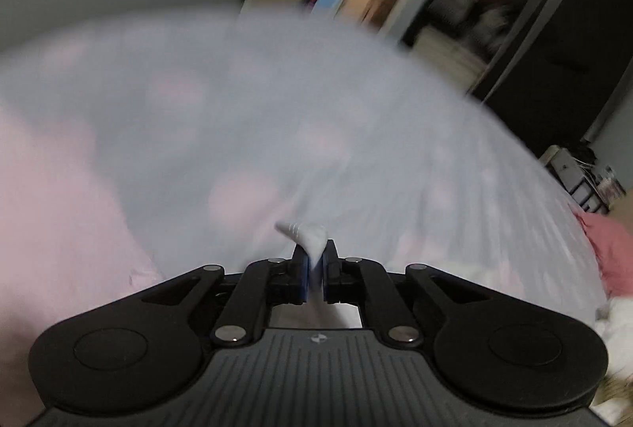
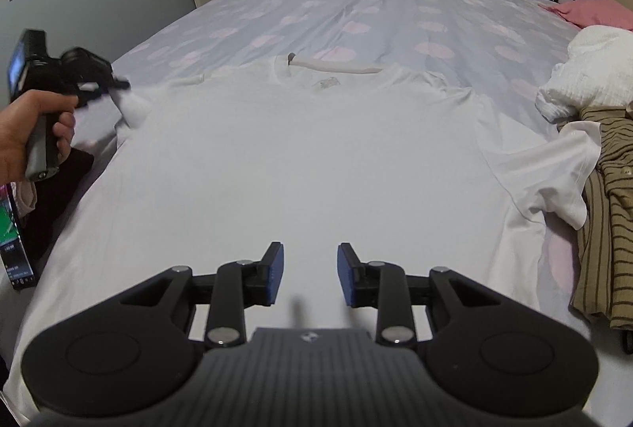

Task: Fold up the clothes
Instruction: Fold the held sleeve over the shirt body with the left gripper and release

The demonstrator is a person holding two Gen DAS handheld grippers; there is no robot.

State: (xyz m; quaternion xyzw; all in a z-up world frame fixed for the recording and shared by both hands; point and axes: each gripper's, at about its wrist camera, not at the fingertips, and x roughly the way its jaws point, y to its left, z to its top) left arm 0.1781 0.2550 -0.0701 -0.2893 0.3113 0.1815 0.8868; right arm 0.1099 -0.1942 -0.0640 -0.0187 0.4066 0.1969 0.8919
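While my left tongs [image 1: 315, 269] pinch the white T-shirt's [image 2: 300, 158] sleeve, the shirt lies flat, collar away from me, on the dotted bedsheet [image 2: 356, 8]. My right tongs [image 2: 309, 274] hover above its hem, jaws apart, gripping nothing.

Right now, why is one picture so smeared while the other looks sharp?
Left wrist view: the bed cover and doorway are streaked by motion blur, while the left gripper and its pinched white cloth stay crisp. Right wrist view: mostly sharp, with the white T-shirt clear; only the hand at the left edge is blurred. Both views bend straight lines near the edges.
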